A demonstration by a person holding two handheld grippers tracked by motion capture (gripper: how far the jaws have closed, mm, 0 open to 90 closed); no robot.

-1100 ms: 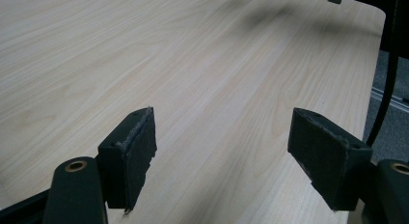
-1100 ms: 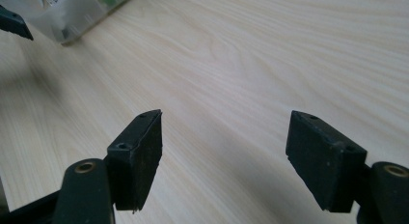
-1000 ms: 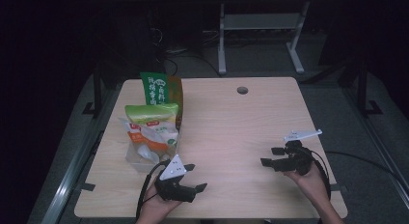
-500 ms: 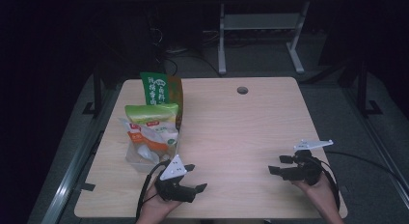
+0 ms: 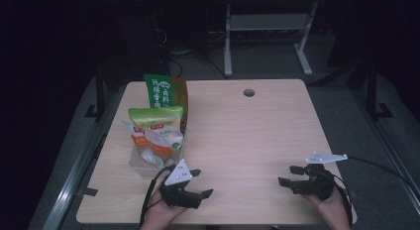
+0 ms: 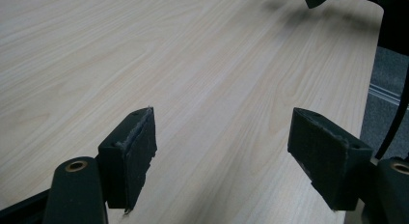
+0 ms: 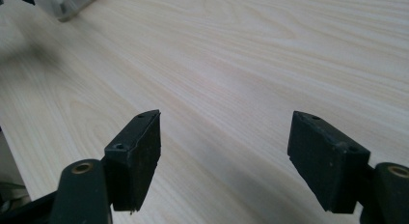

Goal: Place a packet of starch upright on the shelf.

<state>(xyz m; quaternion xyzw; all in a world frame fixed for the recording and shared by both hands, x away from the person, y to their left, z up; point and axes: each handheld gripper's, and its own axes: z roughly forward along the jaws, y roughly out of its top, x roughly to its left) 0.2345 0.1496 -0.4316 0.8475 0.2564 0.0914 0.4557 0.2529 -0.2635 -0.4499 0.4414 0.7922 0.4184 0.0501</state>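
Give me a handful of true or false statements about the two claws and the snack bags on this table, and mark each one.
1. Both claws are open with nothing between their jaws. True: left claw and right claw hold nothing.
2. The white and orange bag lies nearer the left claw than the right. True.
3. The green bag sits in front of the white and orange bag, closer to the person. False: it stands behind it, farther away.
4. The right claw is touching a bag. False: it is over bare table, apart from both bags.
5. The table has a round hole near its far edge. True.
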